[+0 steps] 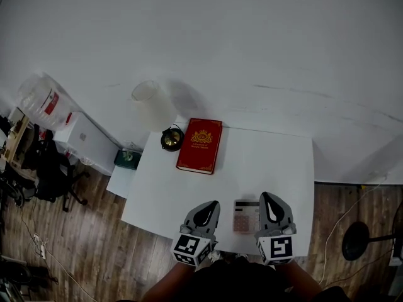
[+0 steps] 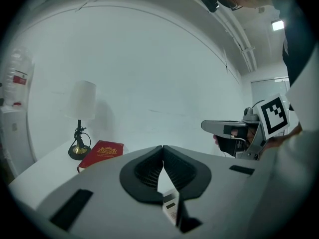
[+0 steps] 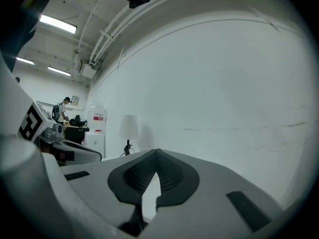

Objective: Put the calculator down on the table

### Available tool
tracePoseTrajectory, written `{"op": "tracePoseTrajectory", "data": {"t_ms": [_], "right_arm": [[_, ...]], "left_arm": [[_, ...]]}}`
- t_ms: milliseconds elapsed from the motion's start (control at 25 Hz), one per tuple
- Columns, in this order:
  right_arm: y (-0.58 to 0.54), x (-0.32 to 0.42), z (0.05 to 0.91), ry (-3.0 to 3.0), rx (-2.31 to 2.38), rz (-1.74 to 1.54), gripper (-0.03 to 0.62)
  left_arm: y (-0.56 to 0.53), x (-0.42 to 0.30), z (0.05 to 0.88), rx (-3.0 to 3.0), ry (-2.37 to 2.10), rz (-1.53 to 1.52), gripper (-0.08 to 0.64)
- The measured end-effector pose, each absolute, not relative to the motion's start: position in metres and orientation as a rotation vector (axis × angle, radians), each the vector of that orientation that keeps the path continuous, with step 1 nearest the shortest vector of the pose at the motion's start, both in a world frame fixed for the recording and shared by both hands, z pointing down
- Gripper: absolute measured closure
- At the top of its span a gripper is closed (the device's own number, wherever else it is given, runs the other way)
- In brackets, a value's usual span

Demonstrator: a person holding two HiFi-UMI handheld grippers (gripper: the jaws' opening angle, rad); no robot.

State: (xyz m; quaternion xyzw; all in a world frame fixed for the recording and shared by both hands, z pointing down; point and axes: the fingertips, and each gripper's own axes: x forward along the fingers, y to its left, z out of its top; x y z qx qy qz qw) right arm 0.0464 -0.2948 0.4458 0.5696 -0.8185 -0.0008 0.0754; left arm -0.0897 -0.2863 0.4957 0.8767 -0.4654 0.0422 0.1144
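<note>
The calculator (image 1: 245,216), grey-white with rows of keys, lies flat on the white table (image 1: 271,162) near its front edge. It sits between my two grippers and neither one touches it. My left gripper (image 1: 212,205) hovers just left of it, jaws shut with the tips together and nothing between them. In the left gripper view a corner of the calculator (image 2: 171,207) shows below the closed left gripper (image 2: 163,147). My right gripper (image 1: 266,197) hangs at the calculator's right side, also shut and empty. The right gripper (image 3: 157,151) points level toward the wall.
A red book (image 1: 199,145) lies at the table's back left, beside a lamp (image 1: 154,104) with a white shade and brass base. Left of the table stand a water jug (image 1: 41,99), a white cabinet (image 1: 85,137) and an office chair (image 1: 50,175). A fan stand (image 1: 356,241) is at the right.
</note>
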Motion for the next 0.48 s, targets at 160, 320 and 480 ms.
{"op": "tracePoseTrajectory", "data": {"t_ms": [160, 320, 480], "right_arm": [[-0.2952, 0.0513, 0.4476, -2.445, 1.729, -0.006, 0.575], [-0.2950, 0.0531, 0.4478, -2.453, 1.720, 0.055, 0.575], [-0.2927, 0.0496, 0.4485, -2.468, 1.707, 0.097, 0.575]], "left_arm": [[-0.2860, -0.0851, 0.4980, 2.583, -1.340, 0.106, 0.540], [-0.2842, -0.0826, 0.4911, 2.592, -1.326, 0.107, 0.540], [-0.2796, -0.0819, 0.4895, 2.610, -1.307, 0.115, 0.540]]}}
